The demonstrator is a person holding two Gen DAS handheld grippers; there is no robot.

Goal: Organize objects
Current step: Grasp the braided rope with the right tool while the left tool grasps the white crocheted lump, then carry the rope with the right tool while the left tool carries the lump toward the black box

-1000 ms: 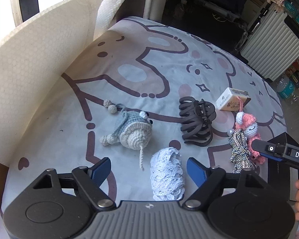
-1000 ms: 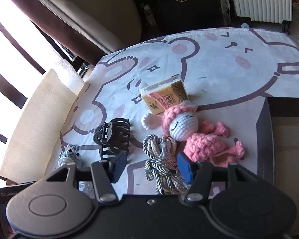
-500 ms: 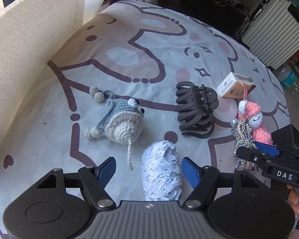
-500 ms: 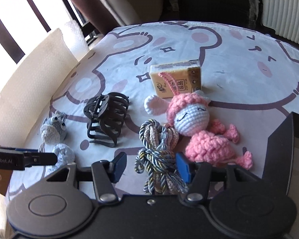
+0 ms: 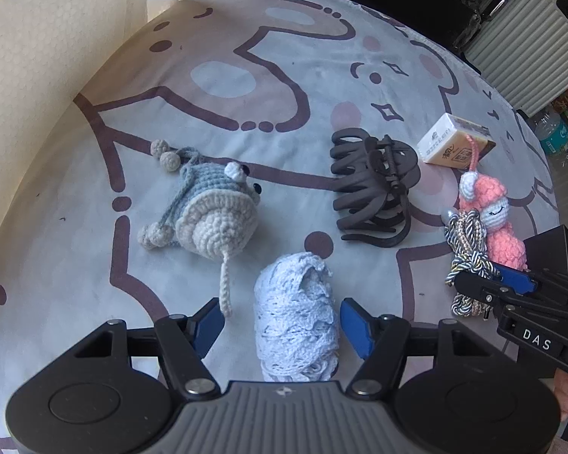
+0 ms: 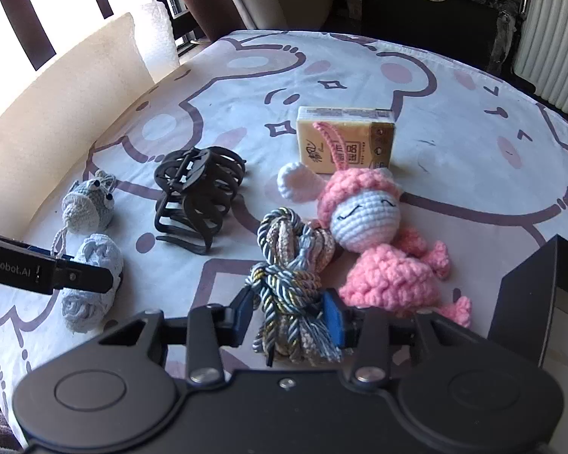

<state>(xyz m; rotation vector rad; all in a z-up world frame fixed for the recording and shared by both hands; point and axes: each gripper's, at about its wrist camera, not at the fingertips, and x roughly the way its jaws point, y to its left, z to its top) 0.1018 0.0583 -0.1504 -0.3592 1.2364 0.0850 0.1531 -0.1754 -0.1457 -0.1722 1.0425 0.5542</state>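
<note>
- The left gripper (image 5: 282, 325) hangs over the near edge of the cartoon-print cloth (image 5: 269, 75). Its jaws have just been narrowing and stand half open astride the pale blue crocheted piece (image 5: 295, 314); a gap shows on both sides, so the pads do not press yet.
- That blue piece lies near the middle of the left wrist view, just right of the grey-blue crochet mouse (image 5: 212, 204), whose tail trails toward the left finger. It looks soft, light and springy. It will squash before it holds, so a squeeze across its narrow middle seems best, kept clear of the tail.
- The right gripper (image 6: 289, 314) has its jaws drawn in close around the bundle of twisted cord (image 6: 291, 265). They have just been closing, and the blue pads meet the strands at the knotted waist, above the tassel.
- The cord lies at the near centre of the right wrist view, touching the pink crochet doll (image 6: 375, 249) on its right. It is limp and glossy, so loops may slip or dangle; the tight knot is the surest hold.
- The black claw hair clip (image 6: 197, 196) sits left of the cord. The tissue packet (image 6: 344, 140) lies farther off, under the doll's loop. Both look stiffer.
</note>
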